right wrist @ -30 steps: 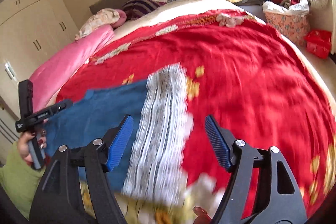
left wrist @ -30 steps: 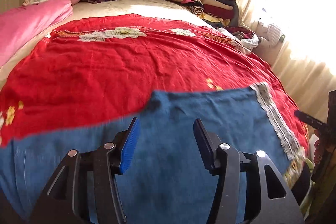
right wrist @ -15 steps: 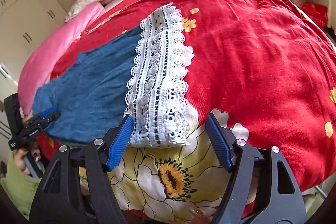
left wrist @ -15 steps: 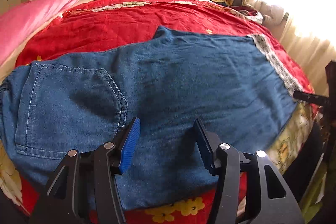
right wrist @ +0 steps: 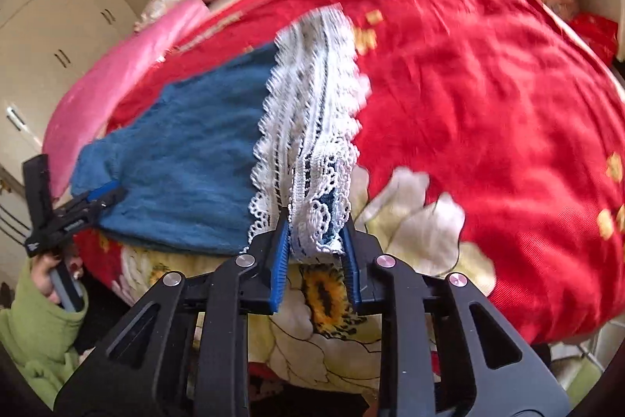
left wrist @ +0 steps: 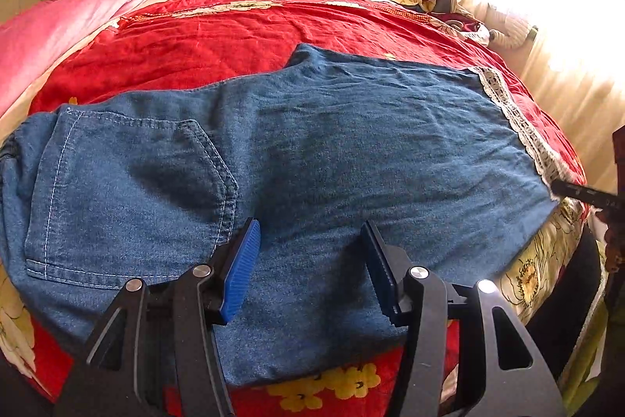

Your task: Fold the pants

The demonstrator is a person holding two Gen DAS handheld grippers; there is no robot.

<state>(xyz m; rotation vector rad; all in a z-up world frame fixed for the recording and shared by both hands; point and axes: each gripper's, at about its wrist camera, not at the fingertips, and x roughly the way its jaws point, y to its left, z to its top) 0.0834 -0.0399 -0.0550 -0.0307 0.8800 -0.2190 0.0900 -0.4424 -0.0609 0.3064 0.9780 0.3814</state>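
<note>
Blue pants point(left wrist: 332, 151) lie flat to fold | our right gripper point(right wrist: 317, 241) has just squeezed onto lace hem point(right wrist: 312, 127) to lift it | left gripper point(left wrist: 308, 260) spread, holding nothing

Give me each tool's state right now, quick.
Left tool: open, holding nothing, hovering above the blue denim pants.
Right tool: jaws just closed, shut on the pants' white lace hem.
</note>
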